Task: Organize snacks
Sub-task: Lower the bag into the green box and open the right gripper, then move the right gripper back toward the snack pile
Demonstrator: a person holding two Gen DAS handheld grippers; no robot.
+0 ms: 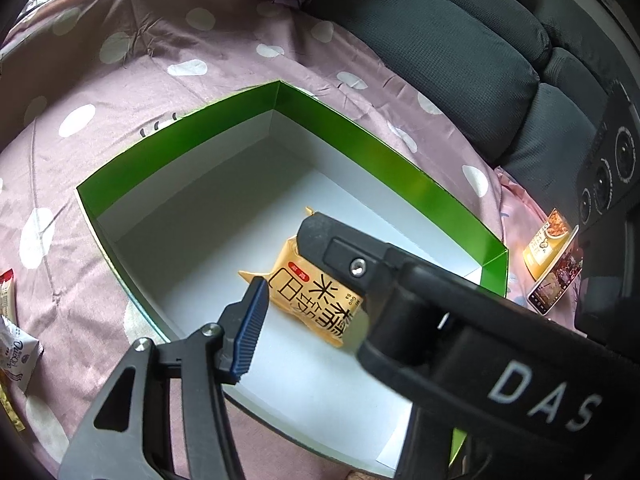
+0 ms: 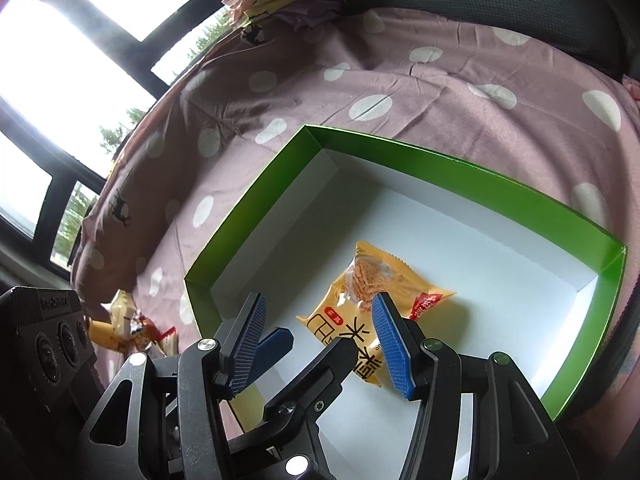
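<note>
Bare white floor of the green box toward 11 o'clock, only the orange snack packet near centre.

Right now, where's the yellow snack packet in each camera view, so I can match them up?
Left wrist view: the yellow snack packet lies low of centre on the box floor, partly hidden by a black gripper finger.
Right wrist view: it lies right of centre, just beyond the blue pads.
Shared landmark: the green-walled box on the spotted pink sheet.
</note>
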